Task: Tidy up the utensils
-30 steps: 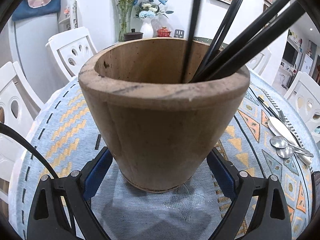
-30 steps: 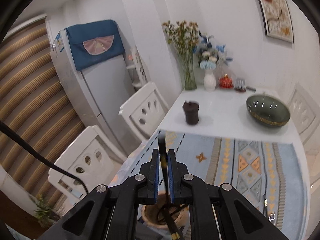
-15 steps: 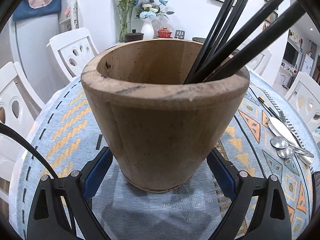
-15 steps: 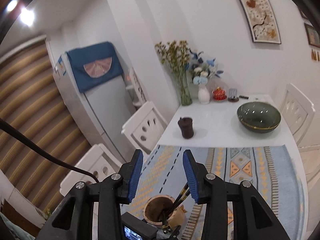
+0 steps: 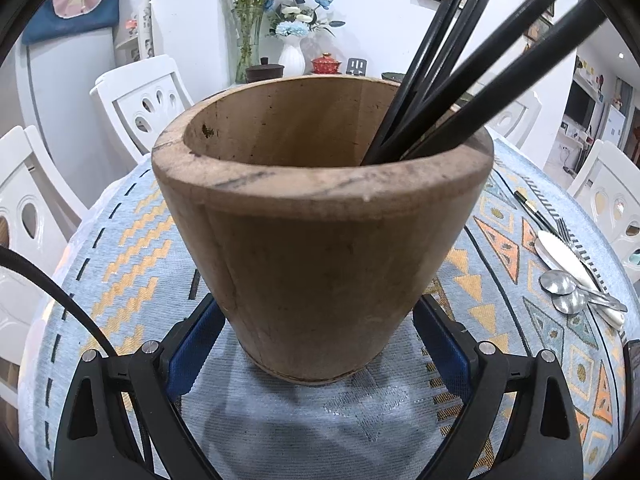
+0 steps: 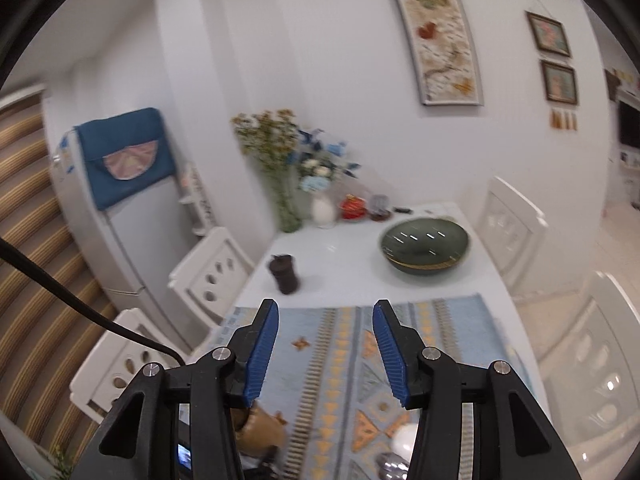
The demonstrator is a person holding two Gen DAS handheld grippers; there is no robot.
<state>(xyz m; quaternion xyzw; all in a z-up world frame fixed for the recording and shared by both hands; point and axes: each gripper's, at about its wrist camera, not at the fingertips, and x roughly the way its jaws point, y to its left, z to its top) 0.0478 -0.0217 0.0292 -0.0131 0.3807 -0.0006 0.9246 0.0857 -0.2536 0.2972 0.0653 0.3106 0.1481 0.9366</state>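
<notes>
Four black chopsticks (image 5: 452, 80) lean inside the wooden cup (image 5: 320, 248) – left hand-held gripper (image 5: 320, 344) clamps its base. Right of the cup lie spoons (image 5: 560, 284). Right hand-held gripper (image 6: 325, 354) – jaws just opened, empty.

1. A wooden cup (image 5: 320, 248) stands on a patterned mat (image 5: 120, 248) on the table.
2. Four chopsticks (image 5: 472, 80) stand in the cup, leaning against its right rim.
3. Spoons (image 5: 560, 284) and a fork (image 5: 576, 240) lie on the mat, right of the cup.
4. A bowl (image 6: 424, 250) sits beyond the mat's far edge.
</notes>
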